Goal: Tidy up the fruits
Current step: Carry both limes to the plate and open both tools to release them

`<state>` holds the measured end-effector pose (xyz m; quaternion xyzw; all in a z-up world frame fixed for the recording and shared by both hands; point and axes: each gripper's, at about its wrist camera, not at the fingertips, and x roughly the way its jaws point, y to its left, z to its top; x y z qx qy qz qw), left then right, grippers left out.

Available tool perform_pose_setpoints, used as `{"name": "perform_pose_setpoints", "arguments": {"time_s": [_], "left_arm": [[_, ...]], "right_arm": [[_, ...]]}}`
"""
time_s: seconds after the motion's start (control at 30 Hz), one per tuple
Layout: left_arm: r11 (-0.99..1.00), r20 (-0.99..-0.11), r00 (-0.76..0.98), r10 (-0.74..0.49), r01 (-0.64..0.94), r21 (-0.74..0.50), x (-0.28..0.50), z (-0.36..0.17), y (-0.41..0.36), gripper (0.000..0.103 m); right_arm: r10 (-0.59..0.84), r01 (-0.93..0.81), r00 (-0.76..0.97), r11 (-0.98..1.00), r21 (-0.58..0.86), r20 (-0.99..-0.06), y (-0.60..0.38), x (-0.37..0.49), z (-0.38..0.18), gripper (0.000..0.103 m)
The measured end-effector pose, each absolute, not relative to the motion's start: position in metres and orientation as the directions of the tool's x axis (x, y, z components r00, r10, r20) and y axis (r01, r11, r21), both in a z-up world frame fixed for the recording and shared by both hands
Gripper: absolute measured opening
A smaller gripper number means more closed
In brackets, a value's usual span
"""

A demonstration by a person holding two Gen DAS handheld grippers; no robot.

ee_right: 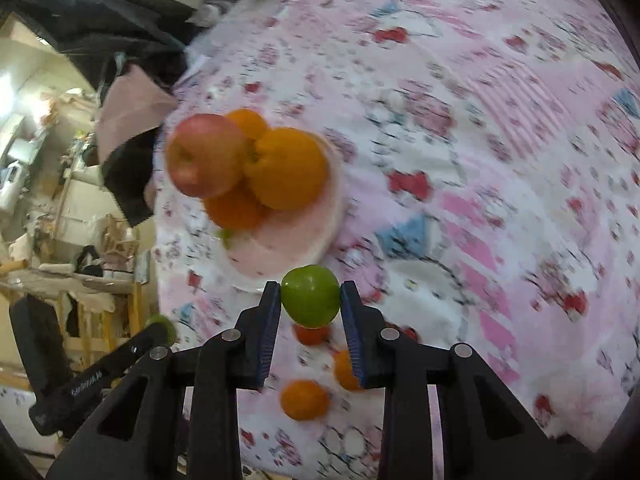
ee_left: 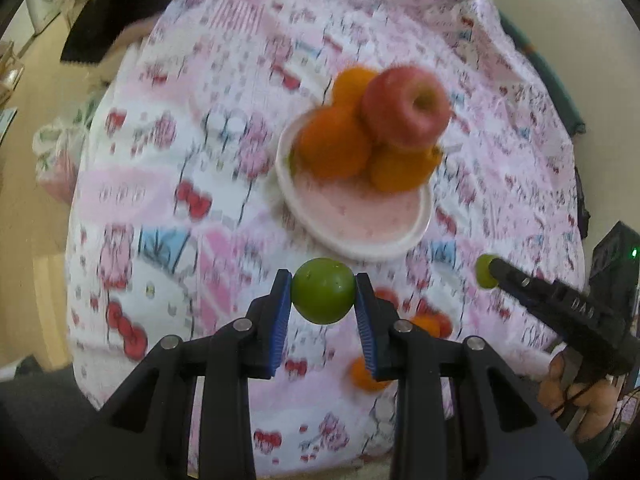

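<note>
My left gripper (ee_left: 323, 295) is shut on a green fruit (ee_left: 323, 296) and holds it just in front of the white plate (ee_left: 360, 240). The plate carries a red apple (ee_left: 406, 106) on top of three oranges (ee_left: 334, 142). My right gripper (ee_right: 310, 298) is shut on another green fruit (ee_right: 310, 296), near the plate's (ee_right: 280, 252) front rim, where the apple (ee_right: 206, 156) and oranges (ee_right: 286, 168) also show. Each gripper appears in the other's view with its green fruit (ee_left: 486, 272) (ee_right: 162, 326).
Small oranges (ee_right: 304, 400) (ee_right: 346, 370) and a red fruit (ee_right: 312, 334) lie on the pink patterned cloth (ee_right: 480, 160) under my grippers. They also show in the left view (ee_left: 366, 374). Dark clothing (ee_left: 120, 20) lies at the far edge. Floor and clutter lie beyond the left edge.
</note>
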<state>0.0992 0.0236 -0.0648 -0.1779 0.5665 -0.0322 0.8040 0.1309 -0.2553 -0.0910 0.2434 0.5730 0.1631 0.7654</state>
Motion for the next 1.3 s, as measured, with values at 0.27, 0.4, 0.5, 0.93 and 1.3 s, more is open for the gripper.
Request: {"name": "perform_pose_setpoints", "arguments": {"time_s": [0.27, 0.4, 0.5, 0.93, 1.3], "left_arm": [[0.949, -0.907, 0.332, -0.259, -0.086, -0.303, 0.159, -0.088, 0.013, 0.027], [0.951, -0.907, 0.324, -0.269, -0.060, -0.304, 0.175, -0.111, 0.005, 0.027], [0.947, -0.912, 0.297, -0.284, -0.065, -0.316, 0.182, -0.131, 0.003, 0.027], [0.961, -0.928, 0.270, -0.255, -0.035, -0.274, 0.191, -0.147, -0.009, 0.028], [0.972, -0.940, 0.270, -0.208, -0.048, -0.229, 0.194, -0.155, -0.010, 0.035]], "right_arm": [[0.540, -0.042, 0.227, 0.837, 0.546, -0.810, -0.214, 0.176, -0.114, 0.032], [0.527, -0.036, 0.199, 0.847, 0.531, -0.826, -0.198, 0.193, -0.131, 0.032], [0.521, -0.035, 0.187, 0.851, 0.524, -0.833, -0.193, 0.198, -0.141, 0.032], [0.436, -0.042, 0.141, 0.900, 0.434, -0.889, -0.175, 0.204, -0.162, 0.033], [0.453, -0.013, 0.144, 0.890, 0.456, -0.880, -0.178, 0.205, -0.161, 0.046]]}}
